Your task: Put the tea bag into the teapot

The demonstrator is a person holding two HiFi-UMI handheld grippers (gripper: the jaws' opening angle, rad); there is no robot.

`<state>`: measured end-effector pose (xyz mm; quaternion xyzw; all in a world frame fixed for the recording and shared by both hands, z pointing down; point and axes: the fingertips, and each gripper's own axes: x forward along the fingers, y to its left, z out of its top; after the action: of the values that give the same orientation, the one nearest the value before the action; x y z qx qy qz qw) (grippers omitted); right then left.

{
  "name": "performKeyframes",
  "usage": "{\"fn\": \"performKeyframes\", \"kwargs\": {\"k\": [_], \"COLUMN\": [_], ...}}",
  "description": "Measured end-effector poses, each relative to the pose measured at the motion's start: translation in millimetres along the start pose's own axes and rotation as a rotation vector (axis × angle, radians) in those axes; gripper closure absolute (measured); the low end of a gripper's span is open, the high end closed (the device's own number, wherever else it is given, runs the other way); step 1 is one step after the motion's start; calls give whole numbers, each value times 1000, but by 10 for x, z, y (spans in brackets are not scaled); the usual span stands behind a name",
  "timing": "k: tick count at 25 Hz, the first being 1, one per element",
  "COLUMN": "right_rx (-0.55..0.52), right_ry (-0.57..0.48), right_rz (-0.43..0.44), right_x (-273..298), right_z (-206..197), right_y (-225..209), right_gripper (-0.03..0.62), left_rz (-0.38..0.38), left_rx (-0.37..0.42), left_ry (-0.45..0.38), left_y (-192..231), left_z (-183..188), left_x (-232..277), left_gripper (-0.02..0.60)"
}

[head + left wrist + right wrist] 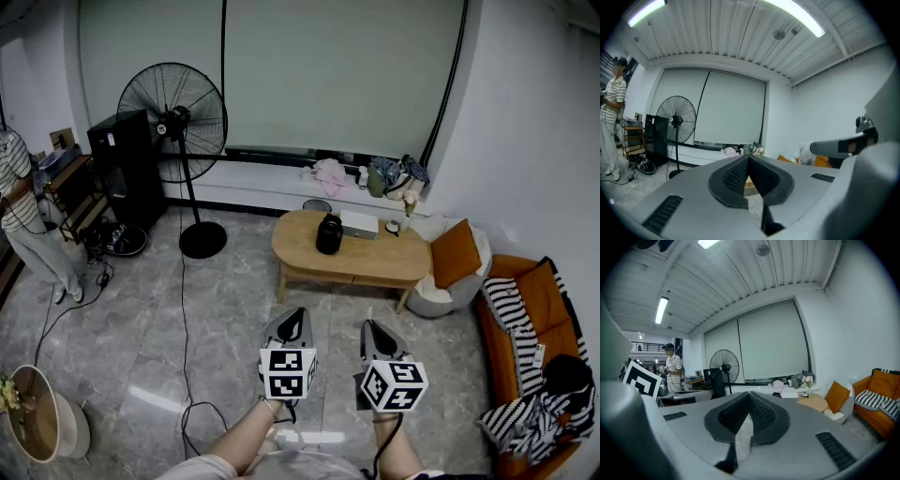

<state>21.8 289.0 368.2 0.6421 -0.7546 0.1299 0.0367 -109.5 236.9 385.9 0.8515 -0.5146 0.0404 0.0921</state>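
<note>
Well short of the table (356, 267), left tongs (297, 313) and right tongs (369, 326) hang closed, empty.

Cool, even, dimmish room light. Ceiling tubes (792, 16) glare above the fan (675, 119); pale sheen on the floor (155, 398) in front of the fan. Gripper views: heavy fisheye, black vignette corners; left gripper (749, 158) & right gripper (749, 394) soft up close.

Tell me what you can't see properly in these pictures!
Black teapot on the oval wooden table: head view, too small and far to show its lid or inside.
Pale strip between the right gripper's closed jaws: right gripper view, too blurred to tell tea bag from floor.
Orange sofa: head view, cut off by the right edge.
</note>
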Motion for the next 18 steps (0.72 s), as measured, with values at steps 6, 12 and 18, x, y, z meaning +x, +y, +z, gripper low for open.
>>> {"fn": "performKeyframes", "kwargs": {"k": [6, 12, 18], "right_rx": [-12, 31, 30], "right_ry": [-9, -19, 1], "right_rz": [-3, 20, 32], "right_x": [-5, 20, 36], "right_z": [16, 7, -7], "right_y": [-56, -165, -426], "right_gripper": [560, 560, 560], "left_rz": [9, 19, 43], "left_rx": [3, 5, -5], "left_ry": [11, 16, 30], "left_y": [-31, -112, -273], "left_z": [-52, -82, -153], "left_x": [15, 96, 293], "left_gripper": [575, 575, 575]}}
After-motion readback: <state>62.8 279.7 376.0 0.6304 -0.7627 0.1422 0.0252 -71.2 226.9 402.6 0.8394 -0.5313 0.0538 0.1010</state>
